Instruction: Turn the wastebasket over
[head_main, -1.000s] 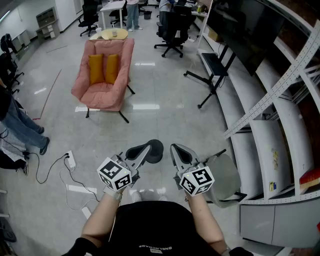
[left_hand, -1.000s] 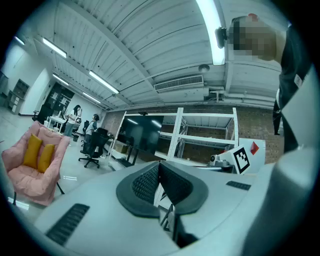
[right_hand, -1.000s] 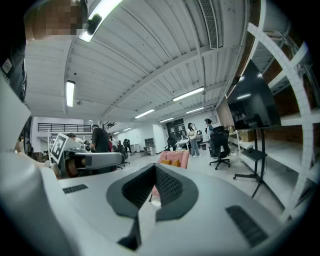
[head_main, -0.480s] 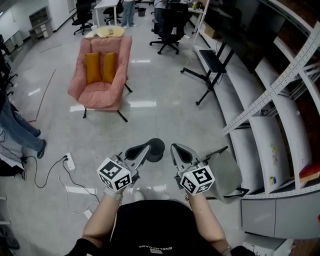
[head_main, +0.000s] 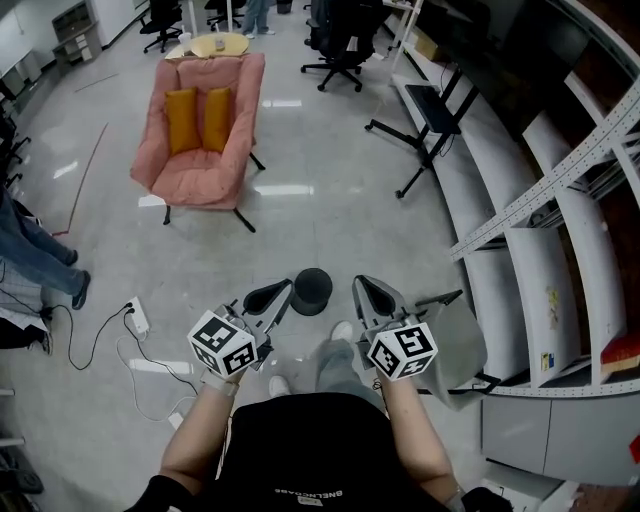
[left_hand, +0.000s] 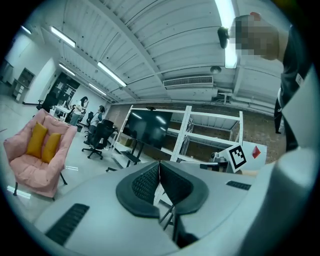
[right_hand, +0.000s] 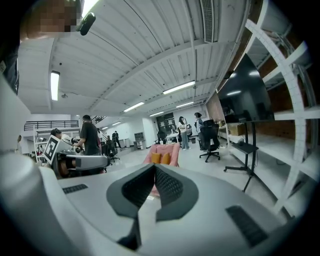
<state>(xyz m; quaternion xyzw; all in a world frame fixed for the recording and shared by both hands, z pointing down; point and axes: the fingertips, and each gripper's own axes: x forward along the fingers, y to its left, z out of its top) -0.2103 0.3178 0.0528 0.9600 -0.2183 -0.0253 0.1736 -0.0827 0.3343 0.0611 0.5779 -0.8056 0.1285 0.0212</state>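
Knee (head_main: 338, 362) in grey trousers has newly come forward below the left gripper (head_main: 278, 291) and right gripper (head_main: 364, 288), whose fingers stay clenched on nothing. Between their tips the dark wastebasket (head_main: 312, 290) stands on the floor (head_main: 330, 220), now clear of the left fingers.
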